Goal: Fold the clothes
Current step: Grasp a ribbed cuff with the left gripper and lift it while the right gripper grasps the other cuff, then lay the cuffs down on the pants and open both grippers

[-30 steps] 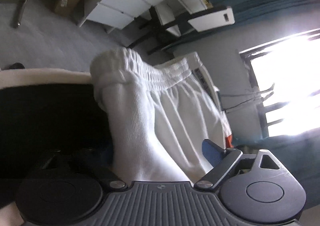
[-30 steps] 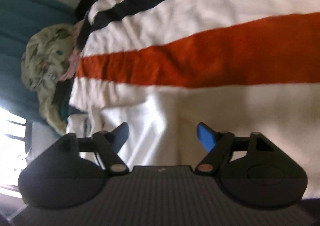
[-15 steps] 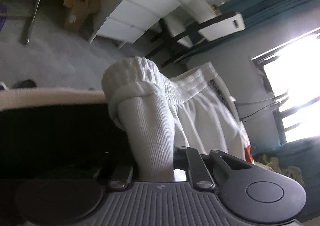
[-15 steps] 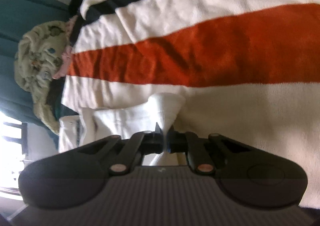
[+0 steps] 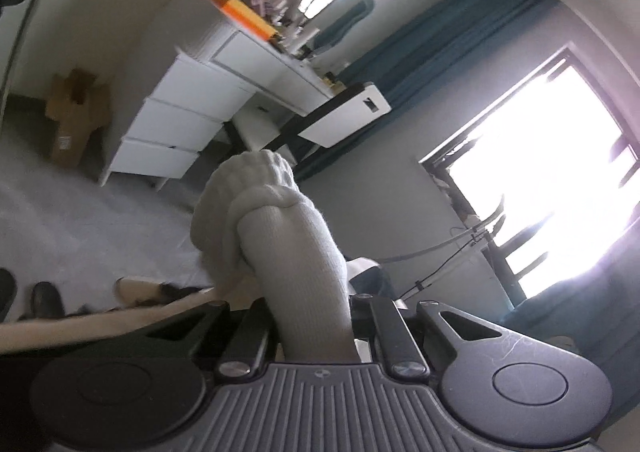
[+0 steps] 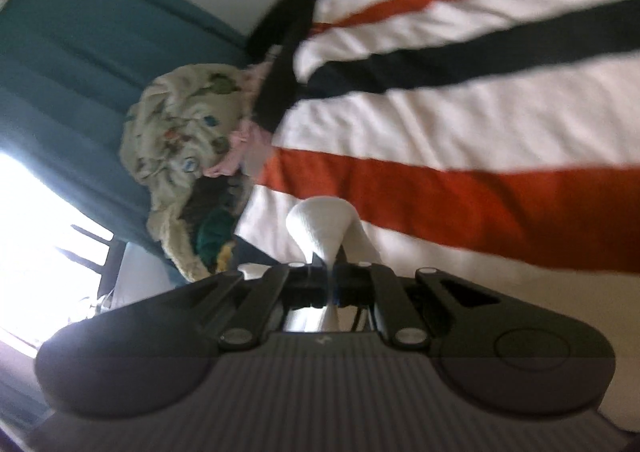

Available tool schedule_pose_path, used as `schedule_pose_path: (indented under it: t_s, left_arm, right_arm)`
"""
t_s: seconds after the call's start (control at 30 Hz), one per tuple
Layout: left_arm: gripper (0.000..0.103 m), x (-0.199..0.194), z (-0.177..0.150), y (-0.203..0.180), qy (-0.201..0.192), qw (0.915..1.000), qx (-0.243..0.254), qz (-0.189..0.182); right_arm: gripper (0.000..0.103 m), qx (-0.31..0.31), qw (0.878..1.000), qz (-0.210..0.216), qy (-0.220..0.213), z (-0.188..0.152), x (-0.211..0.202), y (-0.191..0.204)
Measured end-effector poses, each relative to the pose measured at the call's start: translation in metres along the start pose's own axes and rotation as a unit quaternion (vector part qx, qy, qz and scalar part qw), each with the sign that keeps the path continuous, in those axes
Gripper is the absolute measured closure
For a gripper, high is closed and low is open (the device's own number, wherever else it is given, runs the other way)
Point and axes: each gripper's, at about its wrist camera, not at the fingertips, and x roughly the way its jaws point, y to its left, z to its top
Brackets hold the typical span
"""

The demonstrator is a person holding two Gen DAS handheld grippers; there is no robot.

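Both grippers clamped on white garment [image 5: 296, 252]: left gripper [image 5: 314, 316] at ribbed waistband, frame center; right gripper [image 6: 330, 284] pinched thin fold above striped blanket [image 6: 460, 123]. Lift step; next prob. carry over & fold.

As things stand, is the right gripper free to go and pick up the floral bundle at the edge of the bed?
Probably not: the right gripper is shut on a pinch of the white garment, so it would have to let go before taking the floral bundle.
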Motion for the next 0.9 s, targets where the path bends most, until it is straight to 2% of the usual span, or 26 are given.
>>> schedule_pose_path:
  t_s: [0.1, 0.17, 0.3, 0.4, 0.53, 0.7, 0.83, 0.9]
  left_arm:
    - [0.094, 0.039, 0.009, -0.032, 0.004, 0.9999, 0.009, 0.005]
    - [0.093, 0.07, 0.011, -0.056, 0.001, 0.9995, 0.032, 0.009]
    - [0.093, 0.157, 0.008, -0.093, 0.016, 0.9977, 0.055, 0.038]
    - [0.093, 0.223, -0.004, -0.111, 0.022, 0.9938, 0.085, 0.069]
    - [0.092, 0.296, -0.019, -0.113, 0.054, 0.987, 0.111, 0.104]
    - [0.091, 0.336, -0.038, -0.11, 0.074, 0.9792, 0.145, 0.122]
    - [0.084, 0.335, -0.042, -0.112, 0.075, 0.9732, 0.183, 0.117]
    - [0.062, 0.328, -0.044, -0.114, 0.082, 0.9689, 0.208, 0.106]
  right_arm:
    - [0.098, -0.015, 1.0, 0.002, -0.006, 0.0, 0.042, 0.045]
    - [0.098, -0.025, 1.0, -0.004, -0.007, -0.005, 0.077, 0.071]
    - [0.097, -0.059, 0.998, -0.034, -0.014, -0.028, 0.161, 0.111]
    - [0.097, -0.072, 0.995, -0.061, -0.013, -0.049, 0.226, 0.123]
    - [0.097, -0.09, 0.992, -0.091, -0.003, -0.074, 0.292, 0.119]
    - [0.097, -0.149, 0.982, -0.117, -0.001, -0.093, 0.321, 0.125]
    - [0.095, -0.18, 0.977, -0.112, 0.006, -0.093, 0.316, 0.134]
    - [0.09, -0.193, 0.976, -0.102, 0.015, -0.089, 0.308, 0.137]
